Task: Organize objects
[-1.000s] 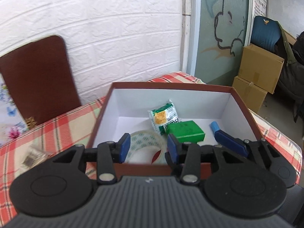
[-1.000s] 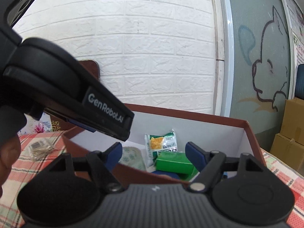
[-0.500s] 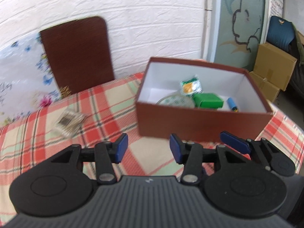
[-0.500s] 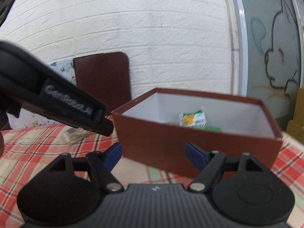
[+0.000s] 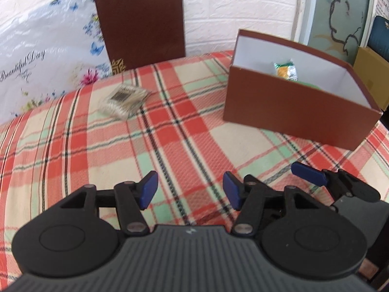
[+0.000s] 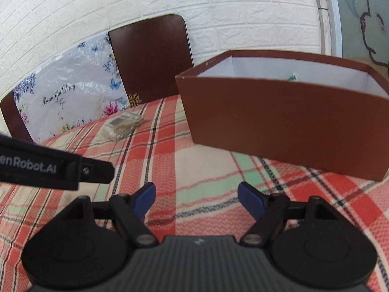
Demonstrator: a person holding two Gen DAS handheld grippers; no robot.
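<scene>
A: Packet [image 5: 124,100] lay on the tabletop [image 5: 170,146], well left of the box [image 5: 299,112]; left hand-held gripper [image 5: 189,191] empty, jaws just widening.

B: Right hand-held gripper [image 6: 196,200] stood apart and empty too, before the box's wall. Likely the reach step; next, someone must close on that packet.

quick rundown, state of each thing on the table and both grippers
brown box: open, no lid, upright on the cloth
green and yellow packet: inside the box, against its back wall
clear packet with barcode: lying flat on the cloth, outside the box, untouched
left gripper: jaws have just been opening, nothing between them
right gripper: jaws open, empty
checked tablecloth: spread flat
</scene>
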